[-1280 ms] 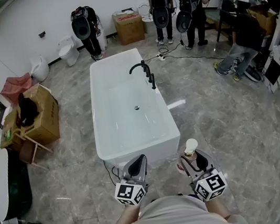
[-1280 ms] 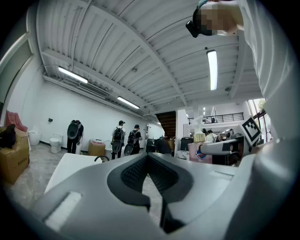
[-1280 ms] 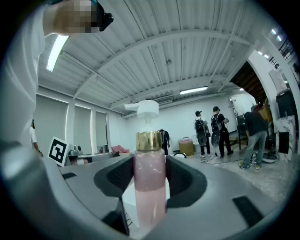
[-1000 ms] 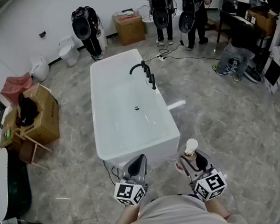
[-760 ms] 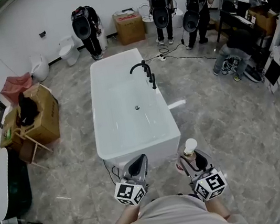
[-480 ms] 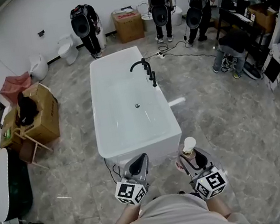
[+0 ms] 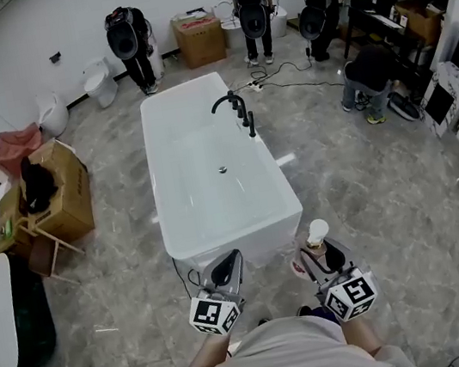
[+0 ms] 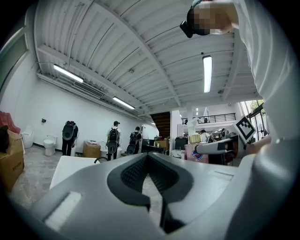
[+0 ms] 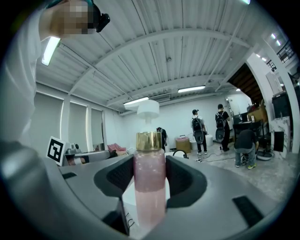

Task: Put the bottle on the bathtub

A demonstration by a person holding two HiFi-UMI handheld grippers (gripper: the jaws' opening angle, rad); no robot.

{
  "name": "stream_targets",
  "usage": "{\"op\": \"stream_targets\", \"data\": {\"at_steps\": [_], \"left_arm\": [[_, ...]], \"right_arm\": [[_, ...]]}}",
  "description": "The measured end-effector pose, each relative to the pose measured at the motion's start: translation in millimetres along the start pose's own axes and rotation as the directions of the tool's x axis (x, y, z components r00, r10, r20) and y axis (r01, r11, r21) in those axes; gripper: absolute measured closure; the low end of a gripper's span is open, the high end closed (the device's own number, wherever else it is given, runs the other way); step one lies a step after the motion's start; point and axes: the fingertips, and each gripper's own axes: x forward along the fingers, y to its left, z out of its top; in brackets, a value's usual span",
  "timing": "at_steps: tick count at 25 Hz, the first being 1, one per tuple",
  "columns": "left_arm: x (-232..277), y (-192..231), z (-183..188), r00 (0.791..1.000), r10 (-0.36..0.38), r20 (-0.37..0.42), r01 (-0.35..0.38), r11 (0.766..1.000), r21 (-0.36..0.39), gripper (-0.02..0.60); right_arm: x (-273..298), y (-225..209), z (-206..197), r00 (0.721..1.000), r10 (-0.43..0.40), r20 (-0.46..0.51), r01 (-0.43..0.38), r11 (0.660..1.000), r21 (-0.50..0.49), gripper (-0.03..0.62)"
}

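My left gripper (image 7: 224, 268) low in front of my body, jaws together, nothing between them. My right gripper (image 7: 325, 254) level beside it, jaws clamped on upright bottle (image 9: 149, 183).

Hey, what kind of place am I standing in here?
Probably a bathroom-fixture warehouse or mock-up hall, not a real bathroom. A freestanding bathtub stands alone mid-floor, toilets and a cardboard box sit along the far wall, and the ceiling is corrugated and industrial.

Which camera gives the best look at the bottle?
The right gripper view: the pink bottle stands close up between the right gripper's jaws. The head view shows just its white cap; the left gripper view hardly shows it.
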Motion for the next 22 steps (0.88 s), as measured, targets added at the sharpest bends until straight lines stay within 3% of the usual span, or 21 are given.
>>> {"op": "stream_targets", "data": {"at_steps": [9,22], "left_arm": [[-1,27,-1,1.000,-0.020,0.008,0.020,1.000,-0.013,0.580],[63,79,-15,0.999,0.022,-0.028,-0.021,1.000,0.002,0.580]], "right_arm": [[17,10,2,0.999,-0.035,0.002,0.035,0.999,0.001,0.382],[91,-53,-9,1.000,-0.023,-0.018,0.023,0.999,0.026,0.382]]}}
